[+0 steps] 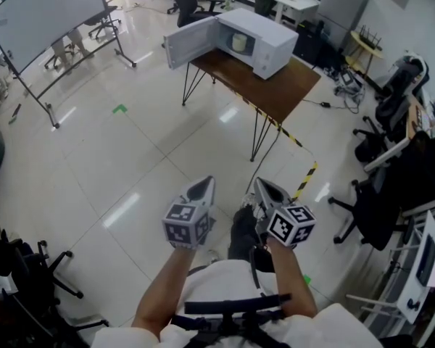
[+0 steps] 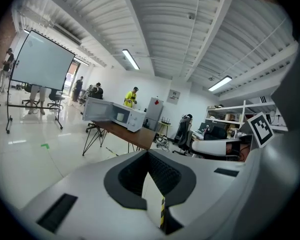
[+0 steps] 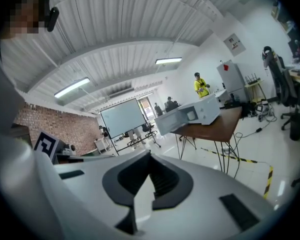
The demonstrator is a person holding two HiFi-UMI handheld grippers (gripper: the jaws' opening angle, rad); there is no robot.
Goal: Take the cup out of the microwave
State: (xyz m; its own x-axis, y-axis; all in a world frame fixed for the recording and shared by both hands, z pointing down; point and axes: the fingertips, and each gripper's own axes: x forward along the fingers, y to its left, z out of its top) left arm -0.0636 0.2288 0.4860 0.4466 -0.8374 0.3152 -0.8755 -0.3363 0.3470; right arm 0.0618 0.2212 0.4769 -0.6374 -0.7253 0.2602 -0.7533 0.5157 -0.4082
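Observation:
The white microwave [image 1: 257,40] stands on a brown table [image 1: 290,93] at the far side of the room, its door [image 1: 188,43] swung open to the left. A pale cup [image 1: 239,43] sits inside the cavity. My left gripper [image 1: 205,183] and right gripper [image 1: 262,184] are side by side in front of me, far short of the table, both shut with nothing in them. In the left gripper view the microwave [image 2: 125,117] and the cup [image 2: 121,116] are small and distant beyond the left gripper [image 2: 149,153]. The right gripper view shows the microwave [image 3: 195,114] past the right gripper [image 3: 151,156].
A wheeled whiteboard [image 1: 47,13] stands at the left. Office chairs [image 1: 380,194] and desks crowd the right side. Yellow-and-black tape [image 1: 304,181] runs along the floor from the table. Glossy floor [image 1: 130,165] lies between me and the table. People stand in the background.

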